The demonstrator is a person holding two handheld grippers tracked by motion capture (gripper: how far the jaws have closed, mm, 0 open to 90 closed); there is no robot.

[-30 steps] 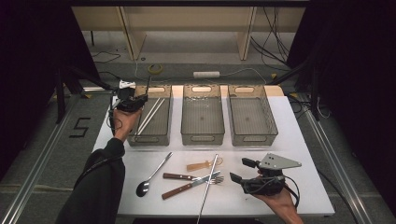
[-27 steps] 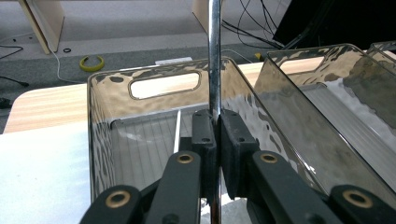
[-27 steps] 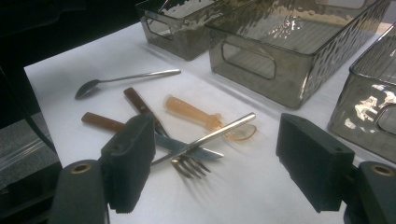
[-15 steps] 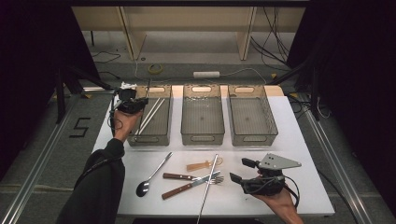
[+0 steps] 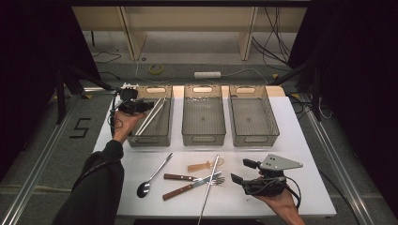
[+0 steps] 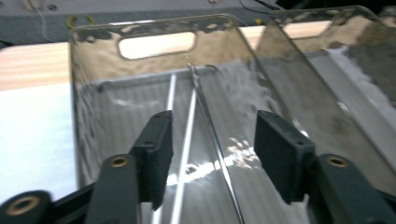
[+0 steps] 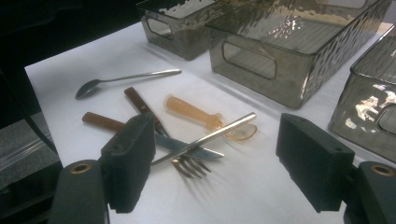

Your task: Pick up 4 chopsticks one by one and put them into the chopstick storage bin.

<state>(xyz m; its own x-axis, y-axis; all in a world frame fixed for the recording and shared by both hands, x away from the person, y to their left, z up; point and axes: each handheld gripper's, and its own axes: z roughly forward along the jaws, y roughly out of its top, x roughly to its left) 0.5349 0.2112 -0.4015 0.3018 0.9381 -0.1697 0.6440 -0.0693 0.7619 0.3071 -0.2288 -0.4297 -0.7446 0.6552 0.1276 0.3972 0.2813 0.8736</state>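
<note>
Right now my left gripper [image 6: 212, 154] hangs over the left bin [image 5: 151, 138], and its jaws have just been opening; they stand apart, with a thin metal rod [image 6: 212, 135] slanting between them, none of the pads pressing on it. That rod leans with its tip against the bin's far wall beside the handle slot, over two chopsticks [image 6: 184, 135] lying on the floor of the bin. As I judge it, if I draw back carelessly a pad could snag the rod and flick it over the rim, or tip the light bin.

My right gripper [image 7: 215, 163] waits with jaws wide apart and nothing between them, above the pile at the near edge of the table [image 5: 300, 140]: a long chopstick [image 7: 205, 138] crossing a knife [image 7: 140, 105], a fork [image 7: 189, 166] and an amber spoon [image 7: 205, 119], with a steel spoon [image 7: 121, 79] just apart. Since the pieces overlap, pinching one could likely drag its neighbours, and the long chopstick [image 5: 210, 187] could roll off the front edge
</note>
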